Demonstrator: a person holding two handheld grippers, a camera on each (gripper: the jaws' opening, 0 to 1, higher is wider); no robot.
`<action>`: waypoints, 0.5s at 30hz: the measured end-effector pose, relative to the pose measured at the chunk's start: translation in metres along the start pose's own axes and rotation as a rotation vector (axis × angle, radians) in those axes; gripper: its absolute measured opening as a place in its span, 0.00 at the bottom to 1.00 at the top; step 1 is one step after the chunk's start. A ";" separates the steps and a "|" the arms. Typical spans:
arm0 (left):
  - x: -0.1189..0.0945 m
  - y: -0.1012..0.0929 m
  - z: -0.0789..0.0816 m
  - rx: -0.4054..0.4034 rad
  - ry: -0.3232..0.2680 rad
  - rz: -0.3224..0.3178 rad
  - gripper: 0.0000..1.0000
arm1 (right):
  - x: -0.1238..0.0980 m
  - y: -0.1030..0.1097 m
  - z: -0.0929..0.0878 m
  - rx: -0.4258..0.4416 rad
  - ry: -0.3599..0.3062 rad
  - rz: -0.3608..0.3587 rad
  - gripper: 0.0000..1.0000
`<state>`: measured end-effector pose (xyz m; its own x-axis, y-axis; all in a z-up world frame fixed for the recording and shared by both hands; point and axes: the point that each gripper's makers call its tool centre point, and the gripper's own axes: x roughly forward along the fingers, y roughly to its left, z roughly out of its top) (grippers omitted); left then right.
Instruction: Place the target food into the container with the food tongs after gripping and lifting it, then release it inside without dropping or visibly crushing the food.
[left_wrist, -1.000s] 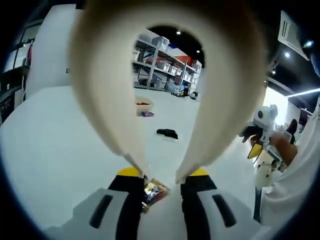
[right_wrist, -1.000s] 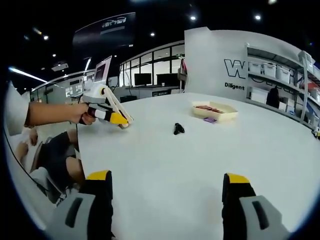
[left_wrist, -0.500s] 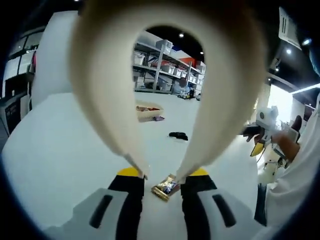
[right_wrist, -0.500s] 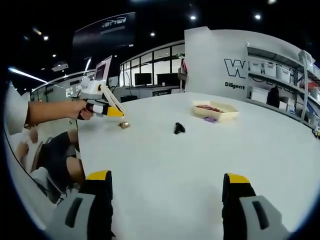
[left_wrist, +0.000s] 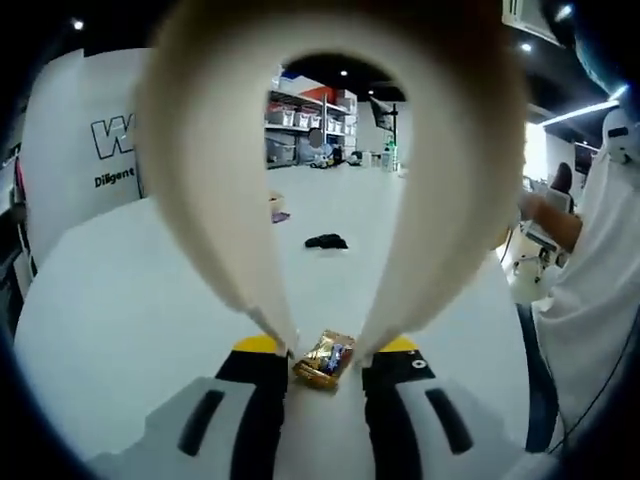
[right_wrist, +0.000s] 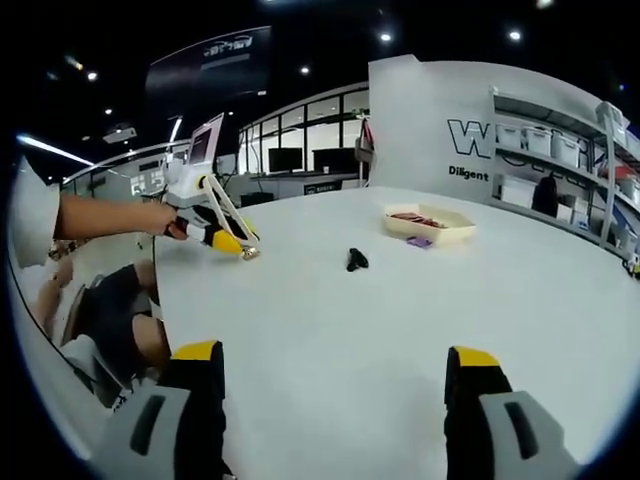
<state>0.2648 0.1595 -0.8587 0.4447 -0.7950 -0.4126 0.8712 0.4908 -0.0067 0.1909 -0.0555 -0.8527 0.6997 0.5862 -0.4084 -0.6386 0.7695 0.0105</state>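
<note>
A small gold-wrapped food packet (left_wrist: 325, 360) lies on the white table (left_wrist: 130, 300), right between the tips of the cream food tongs (left_wrist: 220, 200). My left gripper (left_wrist: 328, 346) is shut on the tongs' two arms. In the right gripper view the left gripper (right_wrist: 213, 234) is held low by a hand, with the tongs' tips down at the packet (right_wrist: 247, 254). The container, a cream tray (right_wrist: 430, 222) with reddish pieces in it, sits far across the table. My right gripper (right_wrist: 336, 354) is open and holds nothing.
A black object (right_wrist: 356, 259) lies mid-table, and a purple packet (right_wrist: 420, 240) rests beside the tray. The table edge (right_wrist: 160, 300) runs close to the left gripper, with a seated person's legs (right_wrist: 110, 300) beyond it. Shelves with bins (right_wrist: 560, 150) stand behind.
The left gripper rose off the packet half a second ago, then came back down. The packet now sits between the tong tips. The right gripper has not moved.
</note>
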 end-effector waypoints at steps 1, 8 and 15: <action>-0.001 -0.001 0.003 -0.004 -0.019 -0.009 0.28 | 0.000 0.000 -0.001 0.001 0.001 -0.001 0.89; -0.001 -0.005 0.001 -0.022 0.003 -0.002 0.25 | -0.002 -0.003 -0.002 0.016 -0.005 -0.008 0.90; -0.003 -0.008 -0.001 -0.064 -0.009 0.000 0.21 | 0.002 0.003 -0.001 0.018 -0.008 0.004 0.90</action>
<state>0.2565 0.1580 -0.8584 0.4471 -0.7981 -0.4039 0.8561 0.5127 -0.0653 0.1899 -0.0524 -0.8548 0.6996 0.5916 -0.4008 -0.6360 0.7712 0.0282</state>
